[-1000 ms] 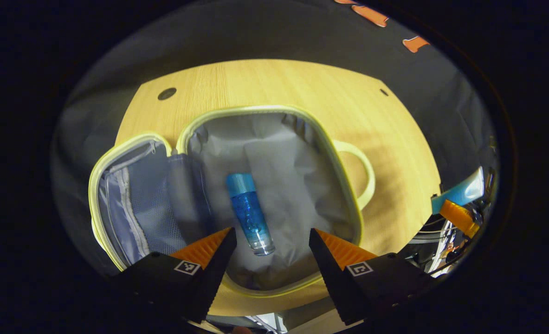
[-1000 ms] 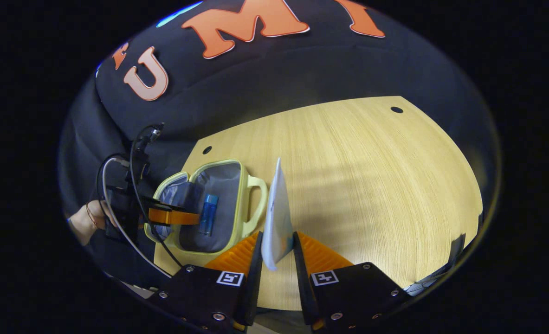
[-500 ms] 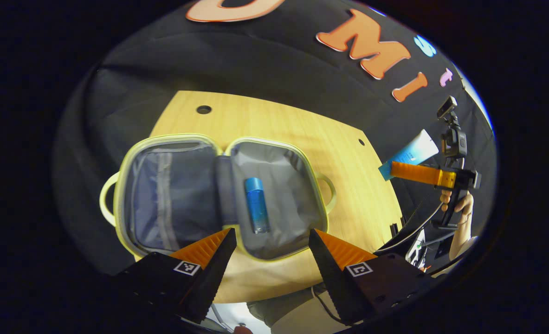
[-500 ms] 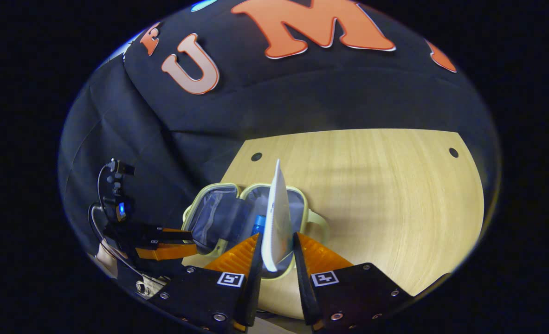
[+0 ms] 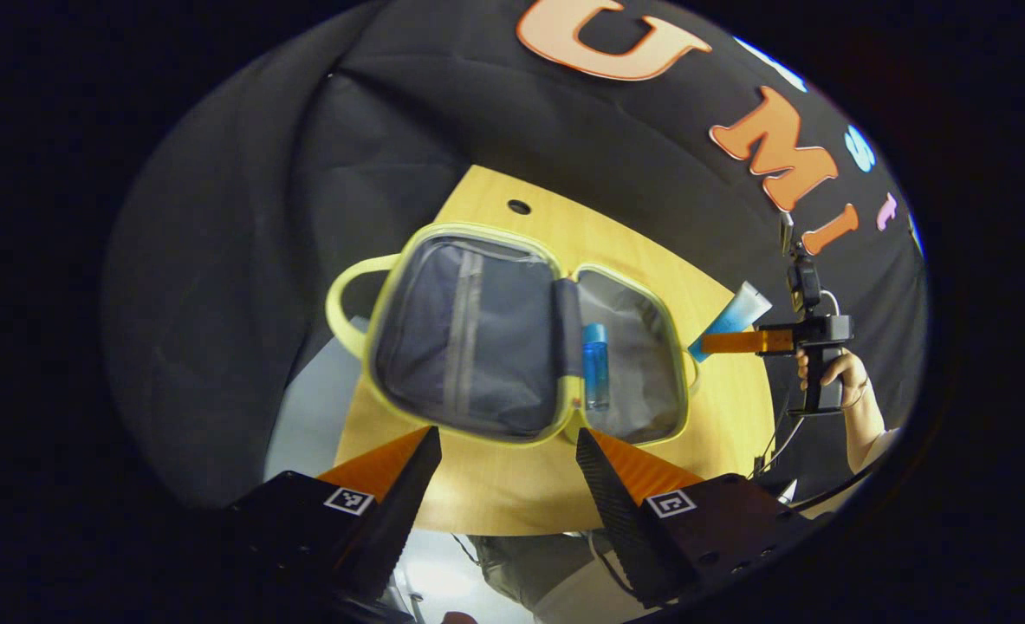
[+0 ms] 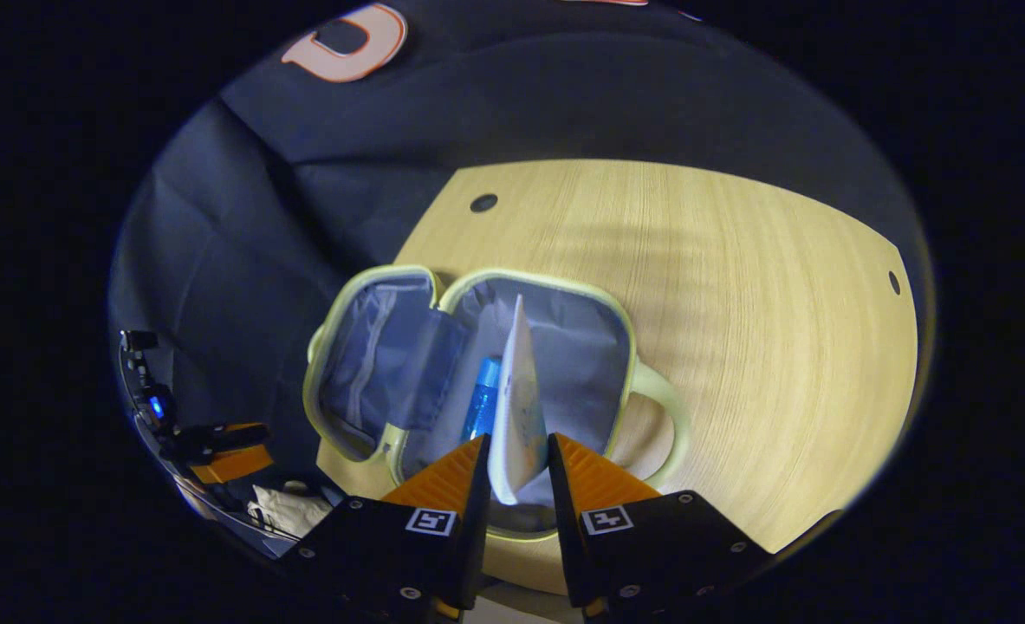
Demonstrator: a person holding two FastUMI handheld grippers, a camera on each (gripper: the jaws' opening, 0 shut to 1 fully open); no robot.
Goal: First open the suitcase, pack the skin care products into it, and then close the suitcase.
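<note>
suitcase (image 5: 477,347) lies open flat on the wooden table (image 5: 495,494) – pale yellow-green trim, grey lining, both halves spread side by side w/ a hinge strip btwn them. in the left gripper view one half has a mesh/zip pocket, the other half holds a blue bottle (image 5: 596,374) lying on its side on the lining, close to the hinge, cap pointing away from the camera. a loop handle sticks out from each outer edge of the case; the pocket half overhangs the table edge a bit.

left gripper (image 5: 505,451) is up over the near table edge, fingers spread wide apart w/ nothing btwn them – not touching the case.

right gripper (image 6: 516,455) has its fingers closed in on a flat white tube (image 6: 516,407), held edge-on and upright, both fingers pressing its lower part. in the right gripper view the tube hangs over the bottle half of the suitcase (image 6: 477,364), just beside the blue bottle (image 6: 482,403); can't tell if it touches the lining. in the left gripper view the same tube (image 5: 731,319) shows white fading to blue, off past the case's far handle, w/ a hand (image 5: 833,374) on the gripper's grip.

table (image 6: 737,329) around the case is bare wood w/ a couple of small round holes.
</note>
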